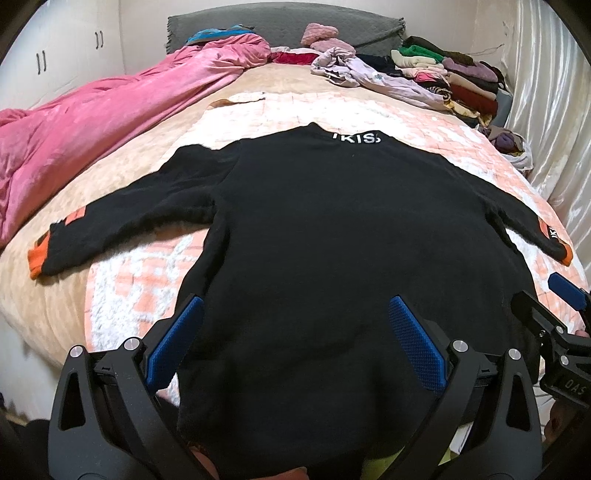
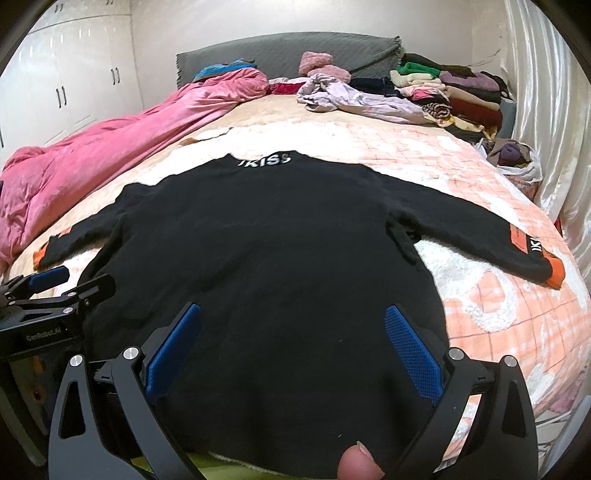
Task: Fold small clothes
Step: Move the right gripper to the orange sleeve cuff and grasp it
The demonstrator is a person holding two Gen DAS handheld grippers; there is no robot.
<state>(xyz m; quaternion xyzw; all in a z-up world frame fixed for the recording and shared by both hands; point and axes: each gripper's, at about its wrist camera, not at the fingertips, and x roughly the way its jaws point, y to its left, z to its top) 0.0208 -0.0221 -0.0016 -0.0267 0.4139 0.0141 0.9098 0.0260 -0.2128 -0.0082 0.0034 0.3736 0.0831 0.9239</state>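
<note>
Black sweater (image 1: 325, 236) spread flat on bed (image 1: 122, 192), soft, limp, probably light. Left gripper (image 1: 295, 325) and right gripper (image 2: 291, 328) wide apart, empty. Pinch cuffs at 9 and 3 o'clock.

Home bedroom: I face a bed (image 1: 122, 206) with grey headboard (image 1: 280, 26) top centre, pink duvet (image 1: 92, 122) left, white wardrobe (image 2: 74, 74) upper left.

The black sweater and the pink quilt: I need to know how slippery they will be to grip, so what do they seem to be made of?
The black sweater looks like a soft, fuzzy knit, matte, with a slightly hairy outline along its sleeves; the fibre cannot be told. The pink quilt looks like plush velvet or fleece: it has a soft sheen and shaded creases.
</note>
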